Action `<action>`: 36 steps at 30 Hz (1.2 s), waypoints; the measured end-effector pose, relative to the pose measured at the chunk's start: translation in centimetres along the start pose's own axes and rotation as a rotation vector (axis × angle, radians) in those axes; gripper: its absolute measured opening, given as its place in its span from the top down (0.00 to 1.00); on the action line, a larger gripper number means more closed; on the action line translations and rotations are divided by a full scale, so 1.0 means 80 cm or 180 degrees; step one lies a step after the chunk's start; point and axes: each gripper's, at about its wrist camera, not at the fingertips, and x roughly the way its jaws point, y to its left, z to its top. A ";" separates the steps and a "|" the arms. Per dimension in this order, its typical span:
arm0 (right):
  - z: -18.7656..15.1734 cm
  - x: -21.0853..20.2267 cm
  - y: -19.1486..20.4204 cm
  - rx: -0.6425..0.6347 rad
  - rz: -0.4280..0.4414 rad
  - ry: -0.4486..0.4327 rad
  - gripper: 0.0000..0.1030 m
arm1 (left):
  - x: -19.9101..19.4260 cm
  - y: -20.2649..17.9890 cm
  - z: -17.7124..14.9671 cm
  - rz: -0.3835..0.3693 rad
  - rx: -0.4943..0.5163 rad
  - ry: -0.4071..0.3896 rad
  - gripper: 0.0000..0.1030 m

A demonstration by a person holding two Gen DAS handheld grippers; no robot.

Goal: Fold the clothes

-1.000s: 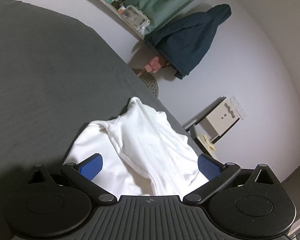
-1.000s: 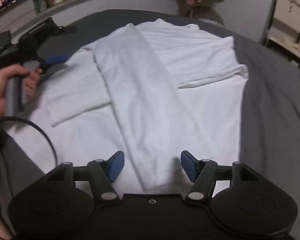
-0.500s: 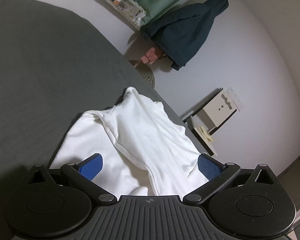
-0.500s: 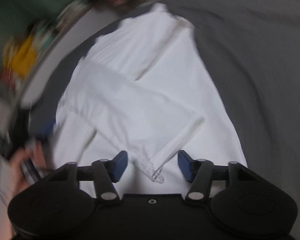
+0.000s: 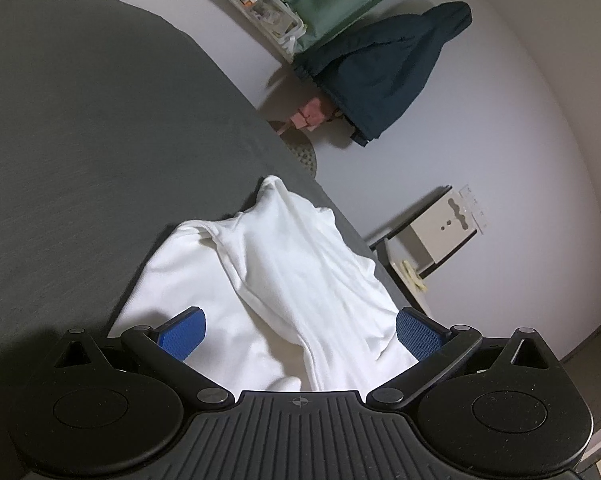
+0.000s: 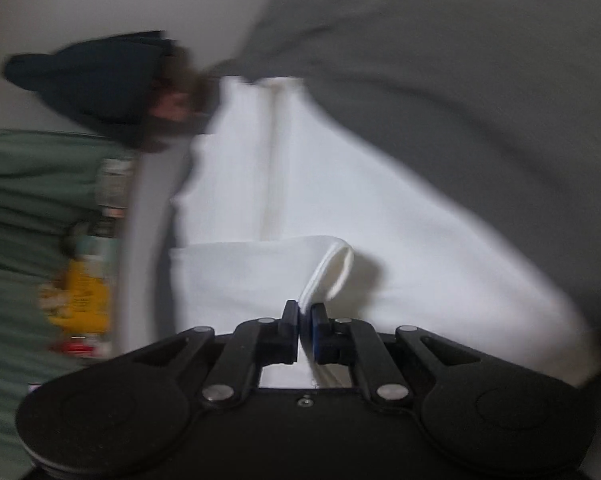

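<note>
White cotton-like cloth, the shirt (image 5: 284,280) lies spread on the grey bed (image 5: 80,140), one sleeve (image 6: 260,272) crossed over the body. From the left wrist view it runs from the camera toward one o'clock, collar end farthest. It looks light, soft and limp: it should sag from any single point, drag its loose layers along and hold no crease unless laid flat and smoothed. It is not fragile, and the knit looks grippy rather than slick.

The right gripper (image 6: 305,320) has its jaws pinched together on the sleeve's cuff edge, which rises at twelve o'clock from the fingertips and curls open toward one o'clock. That doubled hem is a sound place to hold, being thicker than the single layer. The left gripper (image 5: 300,330) stands wide open over the shirt, holding nothing; a fold of cloth lies between its blue pads (image 5: 182,330), untouched.
</note>
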 end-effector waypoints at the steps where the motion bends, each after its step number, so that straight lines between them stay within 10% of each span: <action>1: 0.001 0.007 0.016 -0.0008 0.0144 0.0045 0.93 | 0.000 0.001 0.000 0.0003 -0.0010 -0.0010 0.00; 9: 0.036 0.168 0.188 -0.0520 0.0853 0.0338 0.93 | -0.002 0.008 0.005 0.0043 -0.0072 -0.0066 0.00; 18: 0.028 0.290 0.168 -0.0770 -0.0048 0.0374 0.89 | 0.004 0.020 0.010 0.0089 -0.0108 -0.0062 0.00; 26: 0.018 0.202 0.128 -0.1149 0.0210 0.0499 0.47 | 0.005 0.021 0.011 0.0083 -0.0124 -0.0080 0.00; 36: -0.014 0.134 0.151 -0.3570 -0.0683 0.0307 0.40 | 0.005 0.007 0.001 0.0092 0.0034 -0.0029 0.00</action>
